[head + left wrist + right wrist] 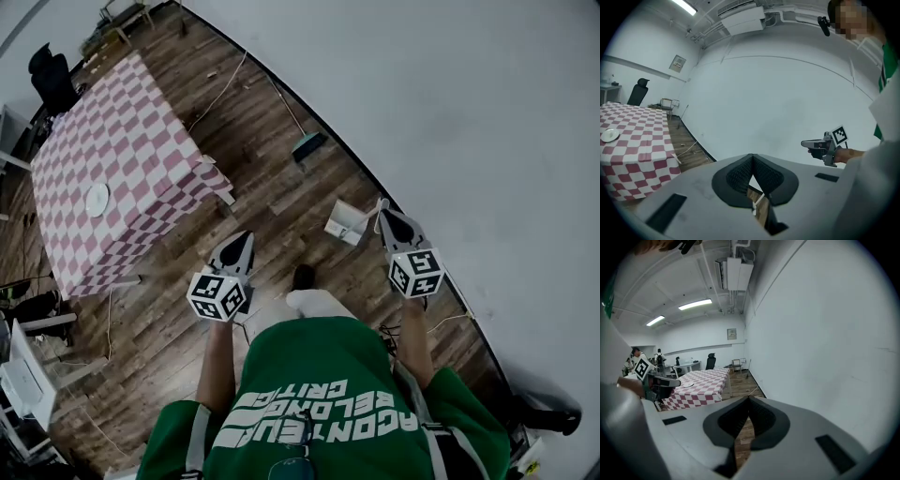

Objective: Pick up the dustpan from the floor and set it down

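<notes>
Left tongs [246, 238] and right tongs [382, 210] are both shut and empty, dustpan [345, 221] lies on the floor [272, 192] by the wall [450, 112], near the right tips; risk: going in unopened probably just shoves it into the wall.

**Shirt print is showing as the only legible lettering**
At 6 o'clock in the head view, the green shirt [328, 375] is carrying white block print [314, 412]. "ACONTEU" is reading fairly clearly, and the rest is warping too much to be sure. A framed notice [677, 62] is hanging on the wall at 10 o'clock in the left gripper view, too small to read. The left gripper [246, 239] and right gripper [384, 208] are bearing only black-and-white square markers, no letters.
</notes>
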Available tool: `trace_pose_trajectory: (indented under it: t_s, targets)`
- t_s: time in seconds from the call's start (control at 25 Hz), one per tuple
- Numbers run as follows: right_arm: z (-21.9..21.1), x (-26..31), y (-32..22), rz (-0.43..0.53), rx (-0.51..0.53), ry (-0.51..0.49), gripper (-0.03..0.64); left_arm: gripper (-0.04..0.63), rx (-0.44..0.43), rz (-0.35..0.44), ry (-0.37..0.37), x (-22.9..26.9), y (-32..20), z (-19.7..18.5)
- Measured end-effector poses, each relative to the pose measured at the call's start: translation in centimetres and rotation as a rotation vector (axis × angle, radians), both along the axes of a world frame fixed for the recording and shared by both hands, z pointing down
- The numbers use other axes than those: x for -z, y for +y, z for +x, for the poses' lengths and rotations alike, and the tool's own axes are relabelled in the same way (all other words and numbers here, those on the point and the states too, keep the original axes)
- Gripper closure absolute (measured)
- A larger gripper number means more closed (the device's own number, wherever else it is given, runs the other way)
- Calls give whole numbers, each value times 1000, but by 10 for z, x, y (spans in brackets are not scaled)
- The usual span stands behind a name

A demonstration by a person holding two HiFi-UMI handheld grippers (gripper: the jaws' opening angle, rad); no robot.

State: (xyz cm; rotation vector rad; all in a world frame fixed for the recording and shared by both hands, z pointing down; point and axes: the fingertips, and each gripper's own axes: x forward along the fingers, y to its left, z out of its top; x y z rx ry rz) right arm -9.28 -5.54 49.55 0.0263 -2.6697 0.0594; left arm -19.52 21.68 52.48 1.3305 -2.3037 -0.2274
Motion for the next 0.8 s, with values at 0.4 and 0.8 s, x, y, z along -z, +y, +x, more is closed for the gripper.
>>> trace_pose_trajectory:
  t_s: [0.4,0.8]
  targets:
    - [15,-5,-77,-16,-261,-17,609,600,-238,-5,-4,4,-104,-50]
    - [11,-21,-149,-25,-595,-15,609,601,-636,-19,-3,-3,-264,-114]
